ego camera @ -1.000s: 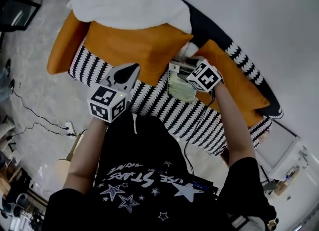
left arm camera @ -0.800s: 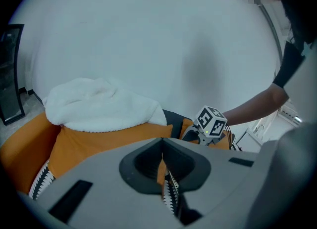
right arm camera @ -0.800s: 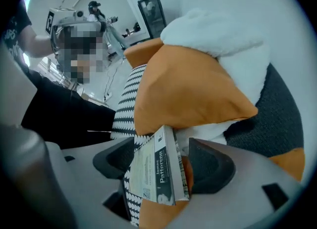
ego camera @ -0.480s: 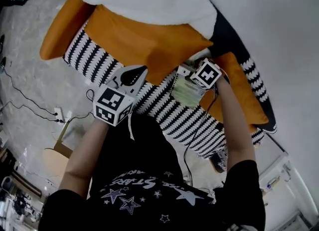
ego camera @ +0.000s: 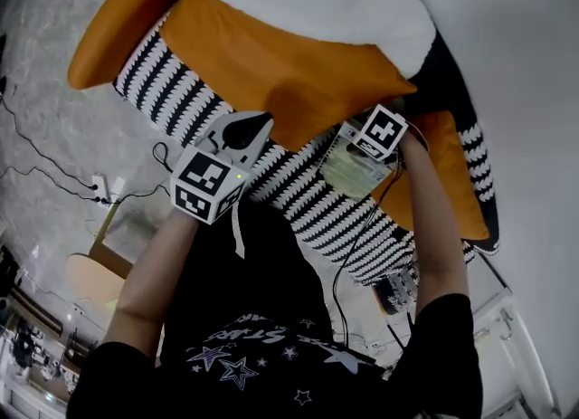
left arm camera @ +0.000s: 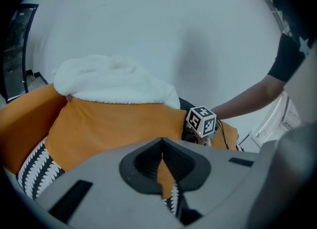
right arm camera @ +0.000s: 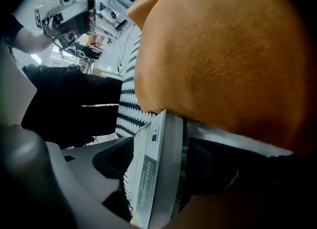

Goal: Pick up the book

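Both grippers have sunk lower toward the sofa than a second ago. Right gripper [right arm camera: 166, 159] now has its jaws spread wide around the pale green paperback book [ego camera: 348, 171], and the pads don't look like they're squeezing yet. That book sits on the black-and-white striped sofa seat [ego camera: 298, 186], right by the big orange fabric cushion [ego camera: 298, 73]. Left gripper [left arm camera: 162, 144] hangs over the seat's front, jaws closed together, nothing between them.

Pale book [right arm camera: 151, 173] leans on edge against orange cushion [right arm camera: 223, 50] on striped sofa [right arm camera: 130, 99].
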`<state>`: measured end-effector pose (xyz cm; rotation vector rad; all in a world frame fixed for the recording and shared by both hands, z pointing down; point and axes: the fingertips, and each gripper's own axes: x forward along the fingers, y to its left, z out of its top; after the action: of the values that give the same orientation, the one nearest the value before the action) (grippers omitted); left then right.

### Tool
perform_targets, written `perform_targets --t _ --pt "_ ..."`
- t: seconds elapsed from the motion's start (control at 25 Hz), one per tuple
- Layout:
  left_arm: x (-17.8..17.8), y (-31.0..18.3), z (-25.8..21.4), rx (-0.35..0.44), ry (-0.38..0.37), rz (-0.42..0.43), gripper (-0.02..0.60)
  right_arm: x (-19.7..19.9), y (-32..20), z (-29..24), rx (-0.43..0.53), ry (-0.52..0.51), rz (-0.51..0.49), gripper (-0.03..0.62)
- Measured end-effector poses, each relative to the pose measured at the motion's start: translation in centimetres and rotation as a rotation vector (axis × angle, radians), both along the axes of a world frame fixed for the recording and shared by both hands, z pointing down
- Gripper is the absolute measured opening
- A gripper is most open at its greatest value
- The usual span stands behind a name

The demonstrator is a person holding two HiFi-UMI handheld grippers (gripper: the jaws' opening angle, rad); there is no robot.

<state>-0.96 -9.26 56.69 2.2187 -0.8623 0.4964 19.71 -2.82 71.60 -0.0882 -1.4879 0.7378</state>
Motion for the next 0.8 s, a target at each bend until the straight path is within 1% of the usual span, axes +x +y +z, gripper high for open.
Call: perform_targets --t 0.16,0.28,0.52,0.6,0.68,0.8 --pt "-0.4 0.0 1.1 -0.016 -0.005 0.001 0.008 0.0 1.3 1.5 -0.031 0.021 -0.071 0.324" --pt "-0.5 0.0 1.7 -0.023 -0.006 0.007 0.009 -0.3 2.2 2.4 -0.075 0.025 -0.091 0.324" --pt "-0.3 0.7 2.5 -0.04 -0.007 0.031 0.009 0.5 4.5 3.8 -0.159 0.092 -0.191 0.321" --pt "0.4 0.9 2.5 -0.039 -0.01 0.04 0.008 0.4 5.0 3.5 -0.189 0.086 -0.179 0.307" --pt "0.9 1.2 2.3 -0.035 -0.015 0.051 0.008 0.1 5.5 2.9 -0.216 0.066 -0.144 0.251" --pt "1.4 1.4 2.1 -0.026 -0.024 0.073 0.009 -0.3 5.9 1.9 -0.232 0.038 -0.075 0.201"
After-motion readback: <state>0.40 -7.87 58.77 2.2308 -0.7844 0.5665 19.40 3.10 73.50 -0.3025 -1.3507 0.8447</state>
